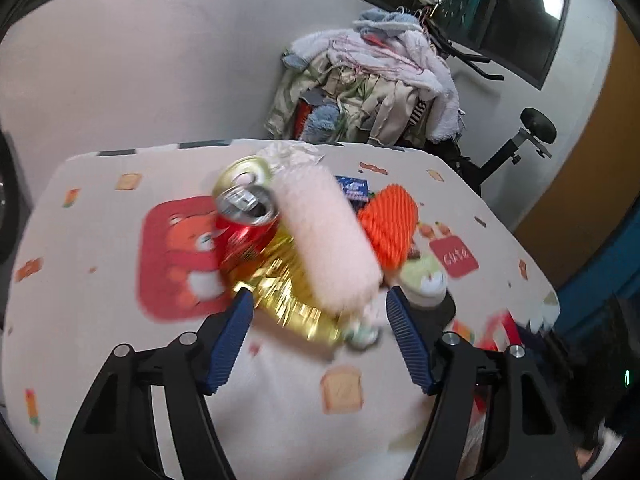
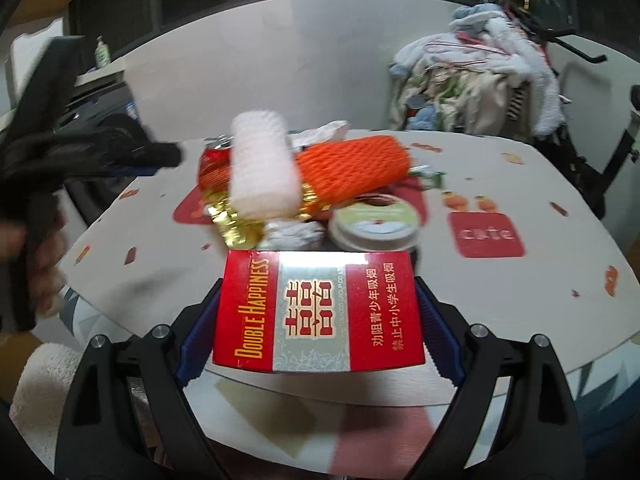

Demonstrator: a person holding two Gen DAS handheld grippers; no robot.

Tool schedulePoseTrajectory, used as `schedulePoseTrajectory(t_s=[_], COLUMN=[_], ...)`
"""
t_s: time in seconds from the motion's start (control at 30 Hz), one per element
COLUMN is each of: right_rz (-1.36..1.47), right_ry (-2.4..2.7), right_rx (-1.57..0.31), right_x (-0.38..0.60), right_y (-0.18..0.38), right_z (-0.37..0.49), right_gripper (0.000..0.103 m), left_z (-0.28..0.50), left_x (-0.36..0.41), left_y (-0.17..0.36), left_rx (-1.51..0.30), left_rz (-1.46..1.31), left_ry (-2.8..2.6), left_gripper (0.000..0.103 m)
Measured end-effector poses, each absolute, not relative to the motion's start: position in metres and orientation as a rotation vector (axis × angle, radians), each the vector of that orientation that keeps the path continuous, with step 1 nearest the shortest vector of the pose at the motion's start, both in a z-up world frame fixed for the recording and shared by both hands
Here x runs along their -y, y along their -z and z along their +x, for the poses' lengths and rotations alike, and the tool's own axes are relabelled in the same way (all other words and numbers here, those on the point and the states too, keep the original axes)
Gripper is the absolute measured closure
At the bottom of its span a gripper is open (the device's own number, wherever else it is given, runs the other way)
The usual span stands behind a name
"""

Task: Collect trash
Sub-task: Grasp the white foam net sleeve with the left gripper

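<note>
Glossy red carton (image 2: 318, 312) clamped in right tool (image 2: 318, 316), pink foam netting (image 2: 262, 170)

The worktop (image 1: 100, 240) wears a matt printed cloth, soft-looking and a little creased. On it, the red can (image 1: 244, 224) is glossy painted metal with a bare, shiny aluminium top. Beside it the gold wrapper (image 1: 288, 300) is crinkled foil — bright and mirror-like. The pale pink sleeve (image 1: 328, 240) and the orange sleeve (image 1: 390, 224) are foam netting, ribbed and matt. The round lid (image 2: 376, 226) looks like smooth plastic. The cigarette pack (image 2: 318, 312) is glossy printed card with a silvery panel. Both sets of tongs are matt black plastic with ridged blue pads (image 1: 230, 340) — rubbery by their look — and small shiny metal screws.
</note>
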State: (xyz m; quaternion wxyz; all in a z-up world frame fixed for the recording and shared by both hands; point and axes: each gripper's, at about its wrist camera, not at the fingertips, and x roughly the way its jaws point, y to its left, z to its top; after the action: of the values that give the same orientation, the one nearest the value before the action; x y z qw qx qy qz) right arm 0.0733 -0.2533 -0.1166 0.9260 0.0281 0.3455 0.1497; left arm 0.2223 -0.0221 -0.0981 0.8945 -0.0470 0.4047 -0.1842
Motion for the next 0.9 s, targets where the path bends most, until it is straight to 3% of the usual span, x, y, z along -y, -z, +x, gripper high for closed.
schedulePoseTrajectory(t_s=[0.23, 0.27, 0.3, 0.33, 0.9], right_rz=[0.068, 0.078, 0.086, 0.093, 0.141], right_ry=[-0.26, -0.256, -0.253, -0.249, -0.276], right_rx=[-0.696, -0.696, -0.697, -0.698, -0.662], right_x=[0.282, 0.285, 0.288, 0.291, 0.282], right_y=[0.118, 0.119, 0.119, 0.119, 0.098], right_z=[0.065, 0.065, 0.065, 0.064, 0.042], right_gripper=[0.016, 0.016, 0.016, 0.016, 0.016], left_z=[0.293, 0.298, 0.3, 0.3, 0.207], left_x=[0.046, 0.047, 0.048, 0.05, 0.038], left_y=[0.119, 0.121, 0.124, 0.126, 0.054], left_rx=[-0.931, -0.941, -0.95, -0.968, -0.818], left_rz=[-0.135, -0.146, -0.152, -0.14, 0.004], left_ry=[0.313, 0.311, 0.315, 0.31, 0.481], left_gripper=[0.036, 0.041, 0.077, 0.081, 0.082])
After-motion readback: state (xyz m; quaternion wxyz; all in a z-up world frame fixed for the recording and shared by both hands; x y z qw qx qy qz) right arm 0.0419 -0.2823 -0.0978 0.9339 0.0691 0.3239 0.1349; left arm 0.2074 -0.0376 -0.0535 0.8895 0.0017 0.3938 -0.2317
